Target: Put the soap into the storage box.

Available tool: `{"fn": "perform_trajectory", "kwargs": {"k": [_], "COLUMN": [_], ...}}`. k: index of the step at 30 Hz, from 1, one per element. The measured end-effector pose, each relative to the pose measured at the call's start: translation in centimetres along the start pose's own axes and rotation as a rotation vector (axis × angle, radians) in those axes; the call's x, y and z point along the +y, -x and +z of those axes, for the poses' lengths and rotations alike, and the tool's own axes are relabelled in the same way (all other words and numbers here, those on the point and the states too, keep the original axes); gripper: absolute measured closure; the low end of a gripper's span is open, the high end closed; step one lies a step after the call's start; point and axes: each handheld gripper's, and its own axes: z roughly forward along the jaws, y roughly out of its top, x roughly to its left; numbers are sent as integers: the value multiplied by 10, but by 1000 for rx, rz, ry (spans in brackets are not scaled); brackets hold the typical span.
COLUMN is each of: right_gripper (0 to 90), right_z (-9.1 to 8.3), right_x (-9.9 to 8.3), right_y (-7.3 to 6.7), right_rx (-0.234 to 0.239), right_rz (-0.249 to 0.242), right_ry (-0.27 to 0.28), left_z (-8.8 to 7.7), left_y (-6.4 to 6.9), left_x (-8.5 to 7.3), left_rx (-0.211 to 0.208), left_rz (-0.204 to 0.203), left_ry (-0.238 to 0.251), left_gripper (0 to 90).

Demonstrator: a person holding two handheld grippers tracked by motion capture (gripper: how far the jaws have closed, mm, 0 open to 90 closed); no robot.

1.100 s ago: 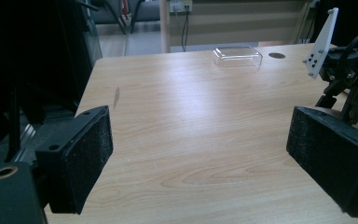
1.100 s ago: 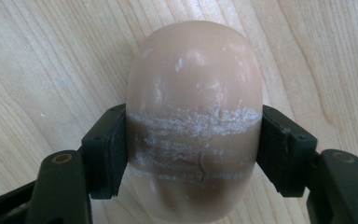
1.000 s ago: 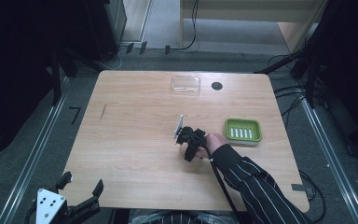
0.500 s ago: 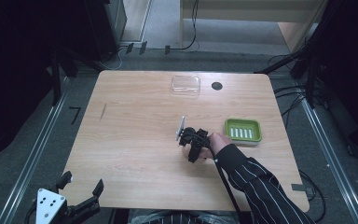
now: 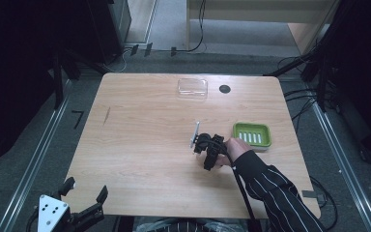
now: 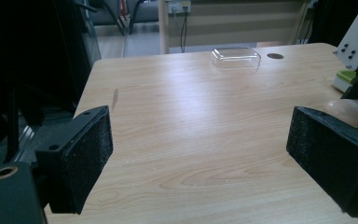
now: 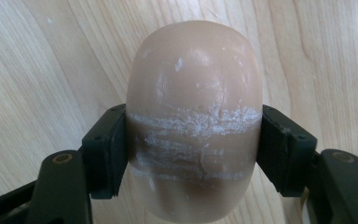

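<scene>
**Soap bar clamped beside the green dish**

While the left gripper (image 5: 84,205) sits at the near left corner of the table (image 5: 140,145), well apart from the green soap dish (image 5: 251,134), its jaws stand wide with nothing between them; the left gripper view shows both black pads (image 6: 91,158) spread over bare wood. From that same view the clear plastic lid (image 6: 235,56) lies at the far side of the table, beyond the dish, with a small dark round hole (image 6: 275,56) just beside it.

Just to the near left of the green soap dish, the right gripper (image 5: 207,147) hangs over the wood, held by a hand (image 5: 235,147) in a striped sleeve (image 5: 275,193). Its jaws are narrowed onto a tan soap bar (image 7: 193,116): the right gripper view shows a pad (image 7: 107,149) pressed against each long side of the bar, near its lower half, with the rounded end reaching past the jaws. White scuff lines cross the bar where the pads meet it. Whether the bar touches the wood beneath cannot be told.
</scene>
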Motion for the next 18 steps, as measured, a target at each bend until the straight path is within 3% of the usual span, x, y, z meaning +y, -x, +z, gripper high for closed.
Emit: {"fn": "perform_trajectory", "kwargs": {"k": [18], "right_gripper": [338], "right_z": [-12], "right_x": [-23], "right_y": [4], "right_rx": [-15], "right_rz": [-7], "right_ry": [-7], "left_z": [1], "left_y": [0], "left_x": [0], "left_rx": [-3], "left_rz": [0], "left_ry": [1], "left_gripper": [72]}}
